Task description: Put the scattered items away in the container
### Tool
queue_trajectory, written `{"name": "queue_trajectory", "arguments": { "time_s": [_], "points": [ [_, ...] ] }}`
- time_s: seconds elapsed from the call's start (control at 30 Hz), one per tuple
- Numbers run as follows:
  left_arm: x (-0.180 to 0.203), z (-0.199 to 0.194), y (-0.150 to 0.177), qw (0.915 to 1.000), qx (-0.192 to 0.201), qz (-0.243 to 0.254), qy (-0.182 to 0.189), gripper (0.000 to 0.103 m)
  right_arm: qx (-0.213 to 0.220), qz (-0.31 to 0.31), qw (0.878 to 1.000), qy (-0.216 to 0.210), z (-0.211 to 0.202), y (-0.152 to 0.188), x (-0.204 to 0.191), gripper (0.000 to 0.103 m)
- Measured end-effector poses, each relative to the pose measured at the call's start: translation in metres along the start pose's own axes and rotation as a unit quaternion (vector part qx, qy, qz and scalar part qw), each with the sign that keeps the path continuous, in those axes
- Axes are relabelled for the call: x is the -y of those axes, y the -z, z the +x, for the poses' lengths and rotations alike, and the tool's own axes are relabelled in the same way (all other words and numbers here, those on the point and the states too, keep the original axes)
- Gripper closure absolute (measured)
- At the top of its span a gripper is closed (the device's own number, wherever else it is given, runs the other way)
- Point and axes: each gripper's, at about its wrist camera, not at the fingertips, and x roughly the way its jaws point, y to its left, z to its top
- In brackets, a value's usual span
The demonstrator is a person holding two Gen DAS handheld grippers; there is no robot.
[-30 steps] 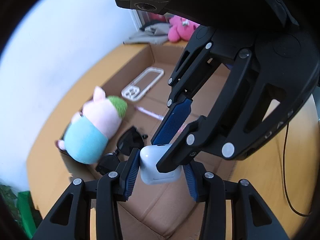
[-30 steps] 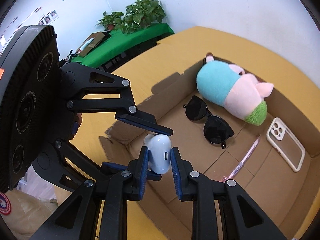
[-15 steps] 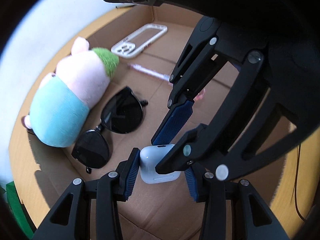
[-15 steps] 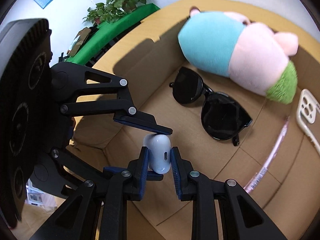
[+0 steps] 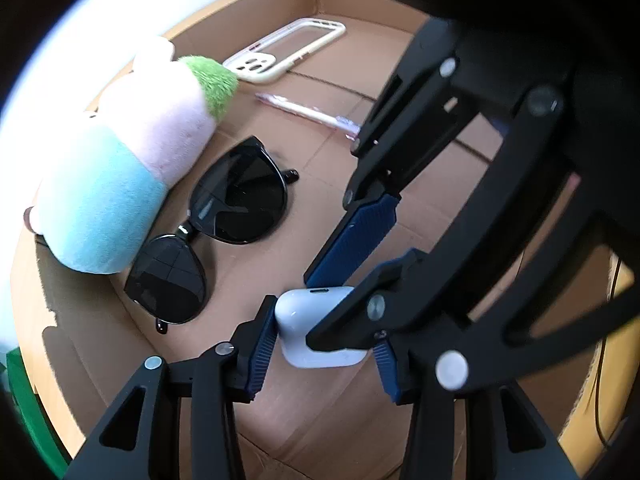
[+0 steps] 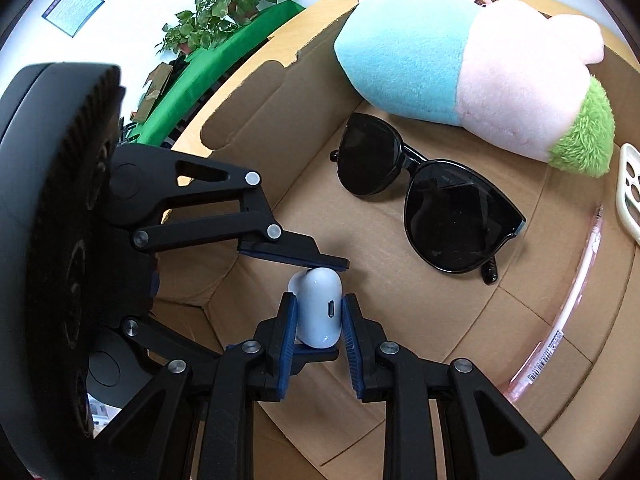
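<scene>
A white earbud case [image 5: 304, 320] [image 6: 320, 312] is clamped by both grippers at once, low inside the cardboard box [image 5: 320, 432] [image 6: 256, 92]. My left gripper [image 5: 320, 340] is shut on its long sides. My right gripper [image 6: 320, 320] is shut on it crosswise; its blue pads [image 5: 356, 236] reach in from the upper right in the left wrist view. Black sunglasses [image 5: 224, 232] [image 6: 432, 196], a blue-pink-green plush toy [image 5: 132, 160] [image 6: 472, 64], a pink pen [image 5: 308, 112] [image 6: 560, 308] and a cream phone case [image 5: 284, 48] [image 6: 630, 192] lie on the box floor.
The box stands on a yellow-tan table [image 6: 224, 92]. A green-covered table with potted plants [image 6: 216, 20] stands beyond. A black cable [image 5: 600, 364] runs along the table at the right. Box walls rise close around the grippers.
Both grippers have moved down into the box together with the earbud case still clamped between them; the sunglasses and plush toy now look much nearer.
</scene>
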Motion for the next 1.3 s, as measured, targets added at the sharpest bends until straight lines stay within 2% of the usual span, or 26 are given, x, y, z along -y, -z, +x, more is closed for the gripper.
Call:
{"name": "queue_trajectory", "arguments": {
  "time_s": [0.03,0.1,0.17,0.27,0.37,0.47,0.53,0.6,0.7,0.83,0.93,0.97,1.07,1.17,1.3],
  "points": [
    [-0.001,-0.003,0.001,1.0000,0.004,-0.004,0.001,0.058,0.003,0.001,1.000,0.000,-0.001,0.001,-0.001,0.074],
    [0.000,-0.009,0.003,0.9999,0.008,-0.008,-0.003,0.057,0.013,-0.001,1.000,-0.002,-0.006,0.003,-0.003,0.061],
    [0.001,-0.014,0.006,0.9999,0.011,-0.012,-0.007,0.054,0.022,0.000,1.000,0.014,-0.014,0.008,-0.006,0.040],
    [0.006,-0.025,0.015,0.9995,0.019,-0.018,-0.019,0.054,0.044,0.003,0.998,0.042,-0.030,0.019,-0.012,0.021],
    [0.014,-0.047,0.028,0.9976,0.051,-0.037,-0.030,0.054,0.084,0.004,0.994,0.076,-0.063,0.042,-0.017,0.011],
    [0.022,-0.075,0.042,0.9904,0.103,-0.080,-0.047,0.048,0.142,0.022,0.984,0.108,-0.098,0.067,-0.030,0.000],
    [0.030,-0.097,0.050,0.9769,0.160,-0.127,-0.063,0.037,0.178,0.025,0.975,0.134,-0.117,0.092,-0.047,0.000],
    [0.041,-0.117,0.058,0.9554,0.219,-0.182,-0.079,0.022,0.209,0.019,0.964,0.163,-0.127,0.110,-0.062,0.000],
    [0.062,-0.134,0.063,0.9184,0.286,-0.254,-0.102,0.022,0.238,0.020,0.953,0.184,-0.138,0.131,-0.070,0.000],
    [0.085,-0.130,0.050,0.8878,0.304,-0.319,-0.132,0.022,0.249,0.037,0.932,0.262,-0.146,0.160,-0.077,0.000],
    [0.103,-0.131,0.051,0.8626,0.315,-0.367,-0.150,0.022,0.249,0.048,0.924,0.286,-0.154,0.178,-0.076,0.000],
    [0.107,-0.132,0.049,0.8590,0.309,-0.375,-0.160,0.022,0.248,0.053,0.923,0.290,-0.156,0.183,-0.075,0.000],
    [0.122,-0.135,0.043,0.8588,0.288,-0.372,-0.202,0.022,0.242,0.057,0.917,0.313,-0.159,0.195,-0.072,0.000],
    [0.132,-0.139,0.042,0.8502,0.279,-0.379,-0.236,0.022,0.250,0.060,0.912,0.320,-0.164,0.204,-0.072,0.000],
    [0.136,-0.138,0.045,0.8450,0.273,-0.402,-0.223,0.022,0.258,0.060,0.911,0.315,-0.170,0.214,-0.074,0.000]
  ]
}}
